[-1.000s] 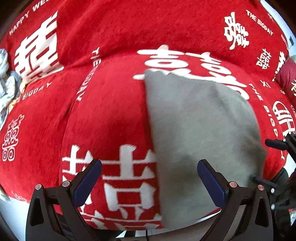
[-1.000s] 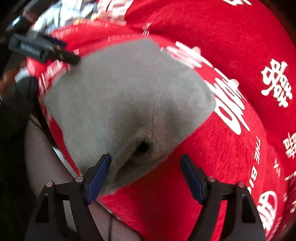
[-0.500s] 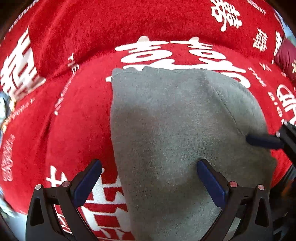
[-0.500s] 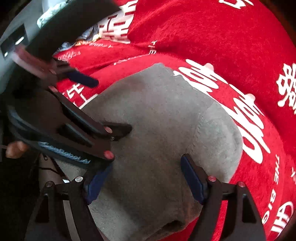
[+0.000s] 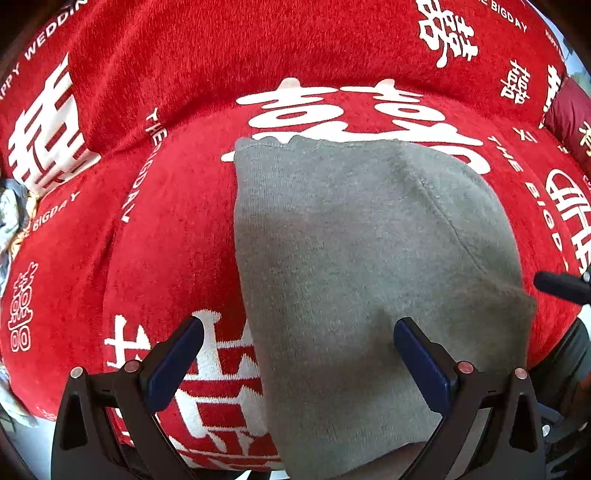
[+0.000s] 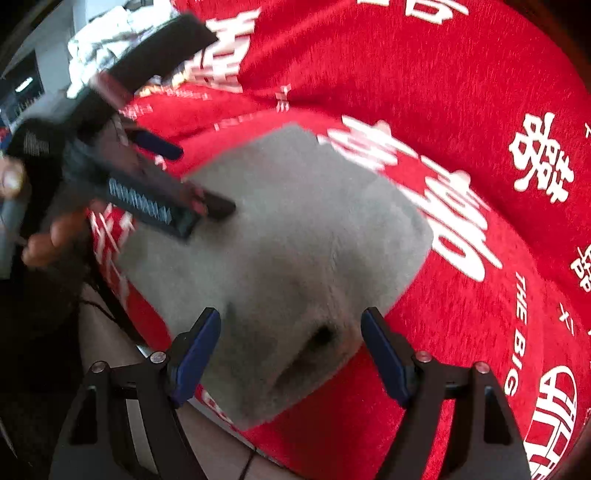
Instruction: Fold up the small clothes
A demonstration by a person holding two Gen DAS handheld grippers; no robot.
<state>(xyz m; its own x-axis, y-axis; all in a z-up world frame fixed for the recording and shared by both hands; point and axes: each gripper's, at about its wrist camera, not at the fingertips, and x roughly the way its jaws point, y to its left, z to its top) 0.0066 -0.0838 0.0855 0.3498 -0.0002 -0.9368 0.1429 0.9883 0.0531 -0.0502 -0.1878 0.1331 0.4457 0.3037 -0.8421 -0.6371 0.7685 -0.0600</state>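
Sliding apart, both open claws apparently leave grey garment (image 5: 369, 277) folded.

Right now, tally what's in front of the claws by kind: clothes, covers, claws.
Folded grey garment: 1
Red cover with white lettering: 1
Crumpled pale cloth at the far edge: 1, too blurred to say what it is
Claws: 2, the left claw and the right claw, both open over the garment
Total: 5

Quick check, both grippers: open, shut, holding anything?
Left gripper: open, holding nothing, over the grey garment.
Right gripper: open, holding nothing, above the garment's near corner.
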